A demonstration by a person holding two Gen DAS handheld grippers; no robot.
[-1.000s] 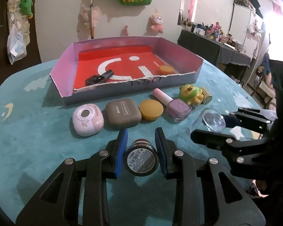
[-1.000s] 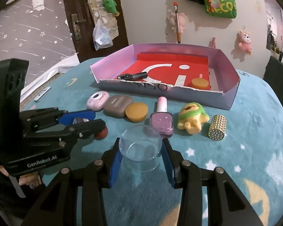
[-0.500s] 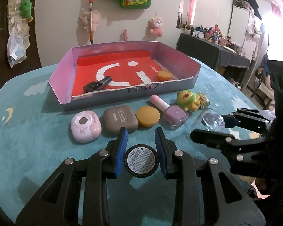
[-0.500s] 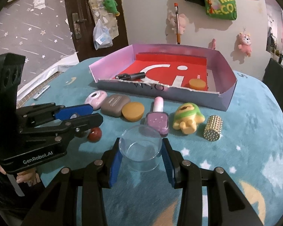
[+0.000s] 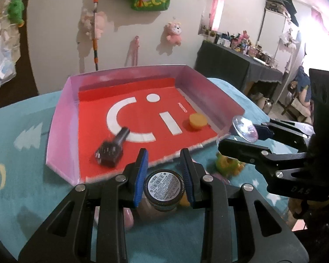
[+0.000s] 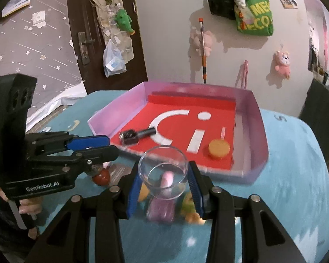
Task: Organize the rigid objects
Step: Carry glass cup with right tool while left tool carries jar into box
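— While clamped on loads of their own, both raised off the teal cloth (image 5: pixel 28 153). Left gripper (image 5: pixel 164 164): pads pressed on the sides of a small dark-lidded jar (image 5: pixel 163 186), printed label facing the camera. Right gripper (image 6: pixel 164 168): closed on a clear cup (image 6: pixel 164 182), mouth tipped toward the box.

— And beyond the fingers?

— Pink-walled box (image 5: pixel 63 118) with a red floor straight ahead. Jar just short of its near wall; cup up by the near right corner. Inside already: a black polish bottle (image 5: pixel 111 151) on the left, a yellow disc (image 5: pixel 198 121) on the right. Left out on the cloth, partly hidden under the tools: a green toy (image 5: pixel 227 164), a pink polish bottle (image 6: pixel 160 210), more besides.

— Step in hand, then?

— Carry, by the look of it: two items on the way to the box, neither set down yet.

— Next move?

— Probably clear the near wall, then lower onto bare red floor, away from bottle and disc. Keep the cup level before letting go, or risk a roll. Open only once seated.
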